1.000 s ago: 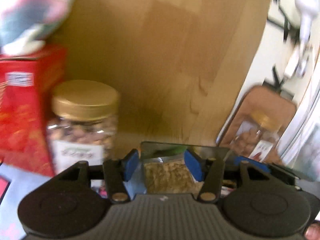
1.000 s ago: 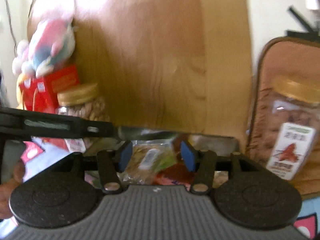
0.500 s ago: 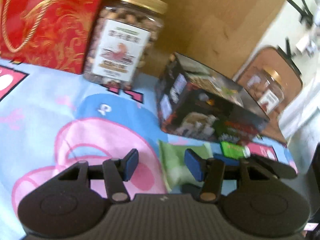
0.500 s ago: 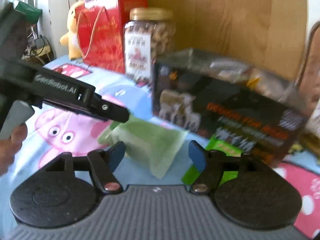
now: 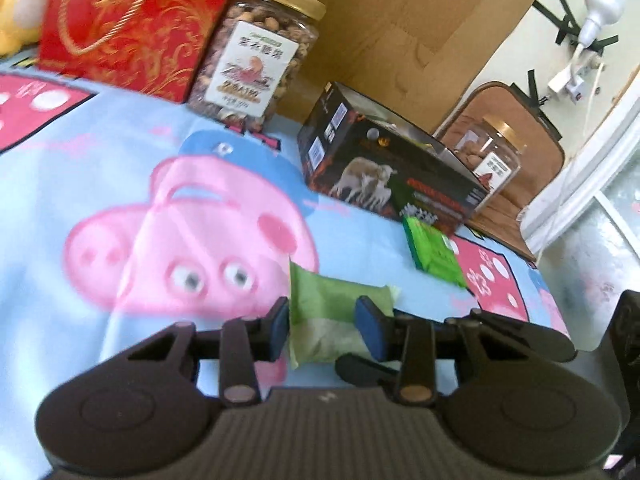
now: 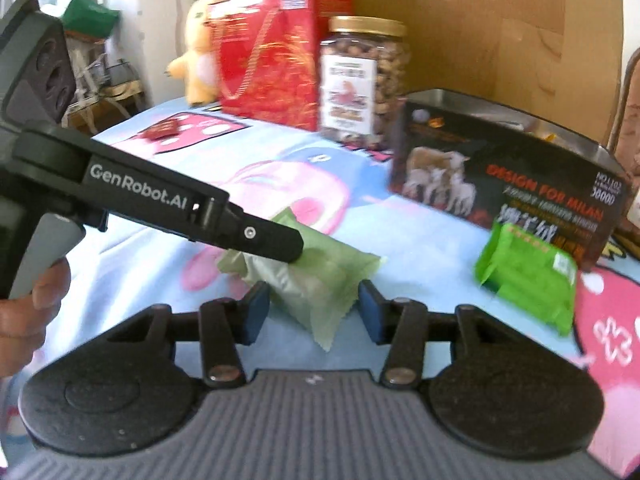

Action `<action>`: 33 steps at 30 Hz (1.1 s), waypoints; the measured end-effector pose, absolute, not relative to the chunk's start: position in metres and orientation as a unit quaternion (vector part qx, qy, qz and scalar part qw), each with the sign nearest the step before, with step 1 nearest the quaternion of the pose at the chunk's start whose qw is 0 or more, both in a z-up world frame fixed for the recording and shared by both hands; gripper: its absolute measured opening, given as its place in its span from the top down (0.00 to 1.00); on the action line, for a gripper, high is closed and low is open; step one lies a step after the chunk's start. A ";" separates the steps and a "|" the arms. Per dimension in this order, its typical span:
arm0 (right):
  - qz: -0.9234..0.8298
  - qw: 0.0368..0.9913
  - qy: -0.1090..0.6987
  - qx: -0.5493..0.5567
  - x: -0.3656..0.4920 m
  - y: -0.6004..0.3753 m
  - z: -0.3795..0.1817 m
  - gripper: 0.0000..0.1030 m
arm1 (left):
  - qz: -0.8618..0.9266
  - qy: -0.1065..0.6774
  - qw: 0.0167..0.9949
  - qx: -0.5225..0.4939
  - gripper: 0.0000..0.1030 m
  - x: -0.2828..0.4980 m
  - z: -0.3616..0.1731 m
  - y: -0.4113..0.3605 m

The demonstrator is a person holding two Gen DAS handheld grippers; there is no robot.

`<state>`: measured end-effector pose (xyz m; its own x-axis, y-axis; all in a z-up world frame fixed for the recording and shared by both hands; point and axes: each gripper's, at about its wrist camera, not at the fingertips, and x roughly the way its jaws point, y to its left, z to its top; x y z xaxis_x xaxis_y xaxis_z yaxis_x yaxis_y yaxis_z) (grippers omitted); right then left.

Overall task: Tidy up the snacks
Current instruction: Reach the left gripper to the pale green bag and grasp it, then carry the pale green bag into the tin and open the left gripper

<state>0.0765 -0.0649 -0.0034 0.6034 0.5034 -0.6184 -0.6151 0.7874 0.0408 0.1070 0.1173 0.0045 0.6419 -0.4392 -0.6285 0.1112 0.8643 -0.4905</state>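
Two tall things, the red gift bag (image 5: pixel 128 20) and the big nut jar (image 5: pixel 256 52), stand at the back by the wooden board, likely to leave room in front, and the black box (image 6: pixel 508 176) sits open, I think for small snacks. Both tools have just been closing: the left tool (image 5: pixel 322 326) has the pale green packet (image 5: pixel 332 312) on the pig blanket (image 5: pixel 100 184) between its half-closed jaws. The right tool (image 6: pixel 310 310) is half open at that packet's corner, holding nothing, and the bright green packet (image 6: pixel 528 276) lies by the box.

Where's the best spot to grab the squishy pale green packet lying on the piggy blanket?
Probably the pale green packet is best pinched across its puffy middle, coming down from above at a slant. It lies flat on the blanket, and its crimped ends are thin and floppy, so they might slip. The left gripper already straddles one end, its jaws just closing in; the right gripper straddles a corner.
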 end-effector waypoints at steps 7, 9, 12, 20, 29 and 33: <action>0.343 0.881 0.316 -0.083 0.040 -0.052 0.001 0.52 | -0.126 0.382 0.890 -0.212 0.65 0.059 0.008 0.127; 0.348 0.881 0.306 -0.097 0.029 -0.048 -0.001 0.52 | -0.119 0.382 0.892 -0.211 0.65 0.050 0.009 0.127; 0.349 0.883 0.299 -0.096 0.018 -0.047 -0.004 0.52 | -0.114 0.381 0.894 -0.208 0.65 0.042 0.010 0.125; 0.339 0.891 0.291 -0.084 -0.001 -0.050 -0.007 0.52 | -0.109 0.378 0.897 -0.201 0.65 0.021 0.010 0.119; 0.337 0.894 0.284 -0.076 -0.015 -0.052 -0.007 0.53 | -0.104 0.371 0.904 -0.186 0.65 0.006 0.018 0.111; 0.332 0.900 0.273 -0.069 -0.018 -0.055 -0.004 0.53 | -0.105 0.363 0.909 -0.175 0.65 0.006 0.027 0.104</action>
